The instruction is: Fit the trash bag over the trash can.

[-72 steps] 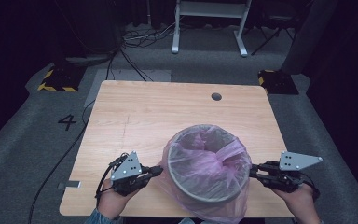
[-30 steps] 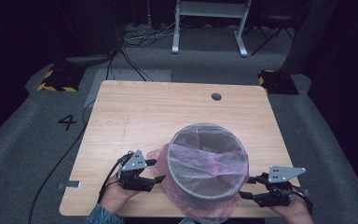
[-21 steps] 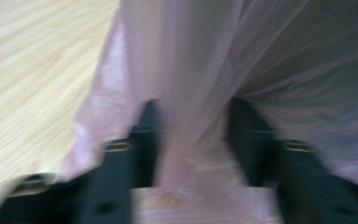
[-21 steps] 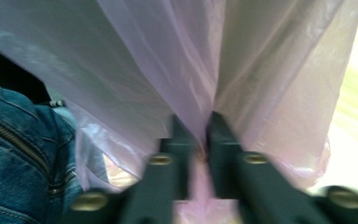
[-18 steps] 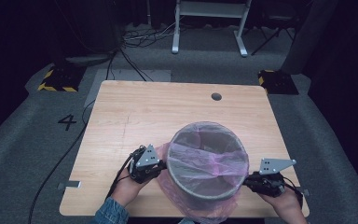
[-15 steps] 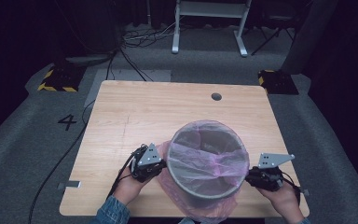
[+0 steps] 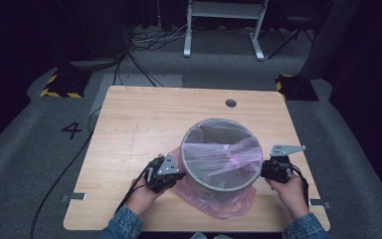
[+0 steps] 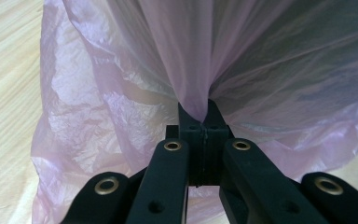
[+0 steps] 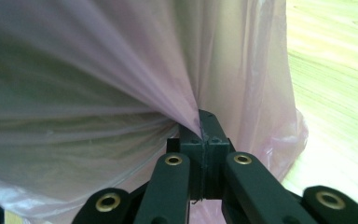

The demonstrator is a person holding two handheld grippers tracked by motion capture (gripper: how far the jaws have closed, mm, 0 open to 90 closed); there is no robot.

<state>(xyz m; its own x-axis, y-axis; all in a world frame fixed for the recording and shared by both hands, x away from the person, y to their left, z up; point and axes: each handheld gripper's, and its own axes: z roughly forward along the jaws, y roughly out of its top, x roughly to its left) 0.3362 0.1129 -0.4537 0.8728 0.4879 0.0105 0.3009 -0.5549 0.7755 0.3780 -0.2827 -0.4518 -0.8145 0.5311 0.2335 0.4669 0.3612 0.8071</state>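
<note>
My left hand-held gripper (image 8: pixel 200 112) and right hand-held gripper (image 9: pixel 204 122) each pinch the pink bag (image 7: pixel 219 158) draped over the bin (image 7: pixel 214 185).

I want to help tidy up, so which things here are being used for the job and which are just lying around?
Being used:
- pink bag, pinched on both sides
- grey bin it hangs over
- left gripper, shut on the bag
- right gripper, shut on the bag

Just lying around:
- wooden table
- black cables on the floor
- white stand legs
- striped floor blocks
</note>
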